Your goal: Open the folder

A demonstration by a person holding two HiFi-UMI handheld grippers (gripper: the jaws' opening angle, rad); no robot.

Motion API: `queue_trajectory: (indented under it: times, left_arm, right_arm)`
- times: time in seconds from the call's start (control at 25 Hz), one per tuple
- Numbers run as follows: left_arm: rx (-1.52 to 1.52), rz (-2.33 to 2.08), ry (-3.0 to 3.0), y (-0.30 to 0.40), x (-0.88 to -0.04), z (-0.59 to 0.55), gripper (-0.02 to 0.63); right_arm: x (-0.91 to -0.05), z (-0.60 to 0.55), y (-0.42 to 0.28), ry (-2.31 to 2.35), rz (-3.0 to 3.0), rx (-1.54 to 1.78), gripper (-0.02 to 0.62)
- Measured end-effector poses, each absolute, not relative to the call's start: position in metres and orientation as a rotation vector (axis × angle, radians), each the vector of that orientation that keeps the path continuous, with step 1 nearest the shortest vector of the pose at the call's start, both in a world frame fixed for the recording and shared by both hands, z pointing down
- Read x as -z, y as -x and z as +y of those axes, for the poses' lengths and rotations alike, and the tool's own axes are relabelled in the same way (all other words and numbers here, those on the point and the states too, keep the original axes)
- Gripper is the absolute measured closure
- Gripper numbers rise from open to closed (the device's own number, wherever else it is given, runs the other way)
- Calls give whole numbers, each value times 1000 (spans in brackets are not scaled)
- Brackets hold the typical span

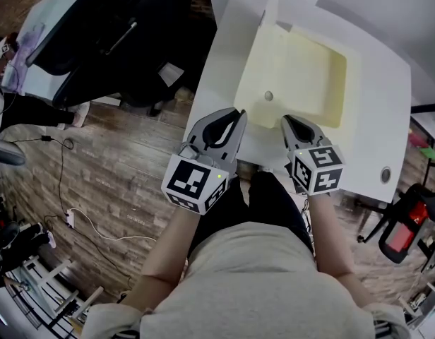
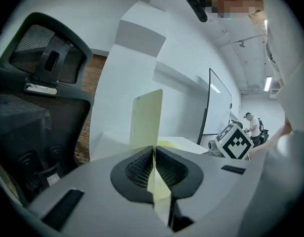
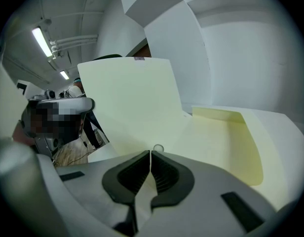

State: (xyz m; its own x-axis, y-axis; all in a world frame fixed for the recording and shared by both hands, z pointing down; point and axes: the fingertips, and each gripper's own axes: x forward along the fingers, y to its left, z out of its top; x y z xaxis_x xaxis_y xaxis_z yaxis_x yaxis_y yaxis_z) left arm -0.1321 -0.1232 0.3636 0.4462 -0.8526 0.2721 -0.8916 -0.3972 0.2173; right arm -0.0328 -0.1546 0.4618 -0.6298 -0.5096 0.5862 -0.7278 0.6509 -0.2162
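Observation:
A pale yellow folder (image 1: 309,76) lies on the white table (image 1: 373,119), with its front cover (image 3: 132,102) lifted and standing nearly upright along the left side. My left gripper (image 1: 239,113) is shut on that cover, whose thin sheet (image 2: 147,117) runs edge-on between the jaws (image 2: 153,149). At the folder's near edge, my right gripper (image 1: 286,120) is shut too, with a thin pale sheet of the folder pinched between its jaws (image 3: 150,153). A round snap button (image 1: 268,96) sits on the inner face (image 3: 216,142), just ahead of the right jaws.
A black office chair (image 1: 126,41) stands left of the table and fills the left of the left gripper view (image 2: 38,112). The table has a round grommet (image 1: 385,175) near its right front. Cables (image 1: 83,217) lie on the wood floor. A whiteboard (image 2: 218,107) stands far off.

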Motion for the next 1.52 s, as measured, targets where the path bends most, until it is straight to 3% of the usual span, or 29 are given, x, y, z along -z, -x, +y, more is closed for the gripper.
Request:
queue_trajectory:
  times: [1.52]
  left_arm:
    - [-98,-1582,-2002,215,-439,-114,580]
  right_arm:
    - [-475,-152,32,-1072,-2313,-606,574]
